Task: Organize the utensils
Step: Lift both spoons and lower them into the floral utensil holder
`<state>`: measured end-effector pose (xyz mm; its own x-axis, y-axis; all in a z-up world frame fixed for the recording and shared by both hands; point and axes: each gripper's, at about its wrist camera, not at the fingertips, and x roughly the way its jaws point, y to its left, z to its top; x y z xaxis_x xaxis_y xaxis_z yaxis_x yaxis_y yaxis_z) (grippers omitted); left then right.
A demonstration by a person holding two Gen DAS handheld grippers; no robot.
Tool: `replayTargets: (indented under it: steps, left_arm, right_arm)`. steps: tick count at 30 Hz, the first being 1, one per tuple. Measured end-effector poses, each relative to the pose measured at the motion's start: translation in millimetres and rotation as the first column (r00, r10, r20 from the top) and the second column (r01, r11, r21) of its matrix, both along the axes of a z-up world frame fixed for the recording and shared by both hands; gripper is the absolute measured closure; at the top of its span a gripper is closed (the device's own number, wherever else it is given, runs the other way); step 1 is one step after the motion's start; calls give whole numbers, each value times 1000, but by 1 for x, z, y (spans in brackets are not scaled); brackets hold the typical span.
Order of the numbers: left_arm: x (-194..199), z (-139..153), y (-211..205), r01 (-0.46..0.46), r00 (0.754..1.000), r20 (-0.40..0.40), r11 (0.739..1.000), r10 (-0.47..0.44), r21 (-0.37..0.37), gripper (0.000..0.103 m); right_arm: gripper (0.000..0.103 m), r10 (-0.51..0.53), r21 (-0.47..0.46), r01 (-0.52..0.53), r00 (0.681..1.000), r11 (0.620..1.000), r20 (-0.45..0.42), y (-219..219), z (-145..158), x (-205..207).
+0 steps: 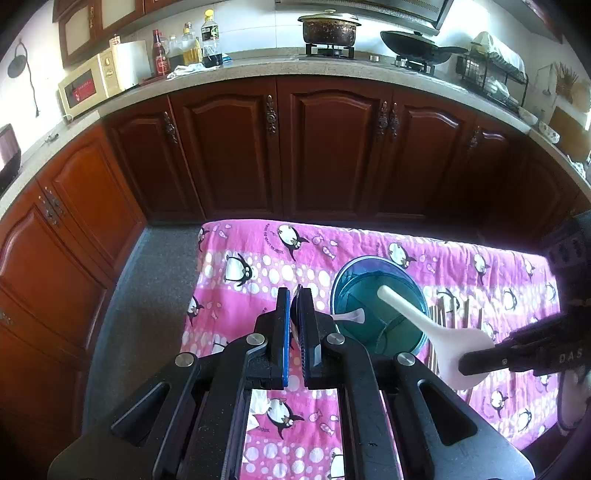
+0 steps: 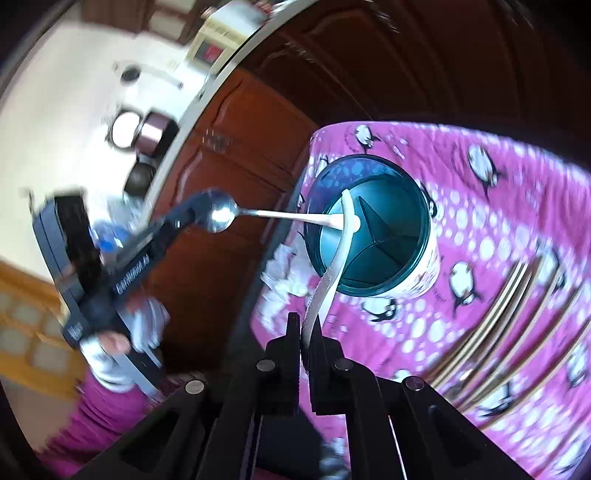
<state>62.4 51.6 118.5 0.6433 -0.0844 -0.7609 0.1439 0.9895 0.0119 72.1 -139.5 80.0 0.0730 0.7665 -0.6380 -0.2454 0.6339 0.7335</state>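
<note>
Closest up, the left gripper (image 1: 294, 325) w/ blue pads is pinched narrow on the bowl end of a metal spoon with a white handle (image 2: 236, 215), jaws almost together, and that handle sticks out sideways so its tip reaches over the rim of the round teal plastic utensil holder with divided compartments (image 1: 341, 291). The right gripper (image 2: 305, 334) is clamped on the wide paddle end of a white plastic rice scoop (image 1: 424, 325), thin handle end pointing down into the holder; can't tell which compartment, or if it's touching the bottom. Both utensils cross right above the holder opening, tips v close, maybe touching. Holder sits on a pink penguin-print cloth (image 1: 258, 266) covering the table, roughly mid-cloth. Just beside the holder on the right side, a bunch of brown wooden chopsticks (image 1: 448, 314) lie flat on the cloth. Right wrist view is pretty motion-blurred btw, so the far stuff there is mush. Further back, dark red-brown wooden cabinet doors (image 1: 229, 147) under a speckled stone countertop (image 1: 258, 70), w/ a cream microwave (image 1: 86, 86), some sauce bottles (image 1: 184, 46), a blackened pot on a gas burner (image 1: 328, 27) and a black wok (image 1: 417, 46).
</note>
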Motion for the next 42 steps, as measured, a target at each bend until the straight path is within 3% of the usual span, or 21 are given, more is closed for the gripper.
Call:
replayTargets:
  steps: [5, 10, 14, 18, 23, 28, 31, 35, 36, 38, 39, 42]
  left_arm:
    - [4, 0, -4, -1, 1000, 2, 1000, 1, 4, 100]
    - [4, -2, -9, 5, 1000, 4, 1000, -5, 27, 100]
    - [6, -3, -13, 6, 1000, 5, 999, -6, 39, 100]
    - [8, -3, -15, 7, 1000, 7, 999, -8, 53, 100]
    - [12, -5, -20, 9, 1000, 7, 998, -10, 63, 100]
    - [13, -9, -26, 14, 1000, 2, 997, -15, 76, 99]
    - [14, -13, -30, 22, 1000, -5, 996, -21, 83, 99]
    - [17, -19, -32, 22, 1000, -17, 997, -21, 77, 99]
    - [18, -21, -32, 21, 1000, -22, 997, -19, 74, 99]
    - [20, -24, -33, 19, 999, -28, 997, -17, 69, 99]
    - [21, -25, -33, 19, 999, -32, 998, -16, 65, 99]
    - [22, -29, -34, 17, 999, -40, 998, -15, 58, 99]
  right_arm:
    - [100, -114, 94, 124, 988, 988, -106, -7, -22, 1]
    - [100, -235, 210, 279, 949, 937, -211, -16, -32, 6]
    - [100, -257, 279, 340, 920, 898, -295, -18, -40, 6]
    - [100, -326, 338, 463, 862, 820, -390, -29, -53, -1]
    - [100, -369, 344, 554, 799, 758, -474, -39, -63, -1]
    - [100, -373, 341, 570, 785, 748, -494, -33, -68, 11]
    - [98, -393, 310, 600, 754, 737, -526, -30, -77, 20]
    - [94, -410, 268, 594, 754, 758, -514, -28, -82, 31]
    - [91, -409, 257, 583, 762, 771, -503, -27, -81, 34]
    - [62, -405, 233, 561, 775, 794, -485, -24, -80, 37]
    - [57, -405, 225, 558, 775, 799, -485, -24, -81, 37]
    - [57, -394, 231, 530, 802, 816, -449, -23, -78, 37]
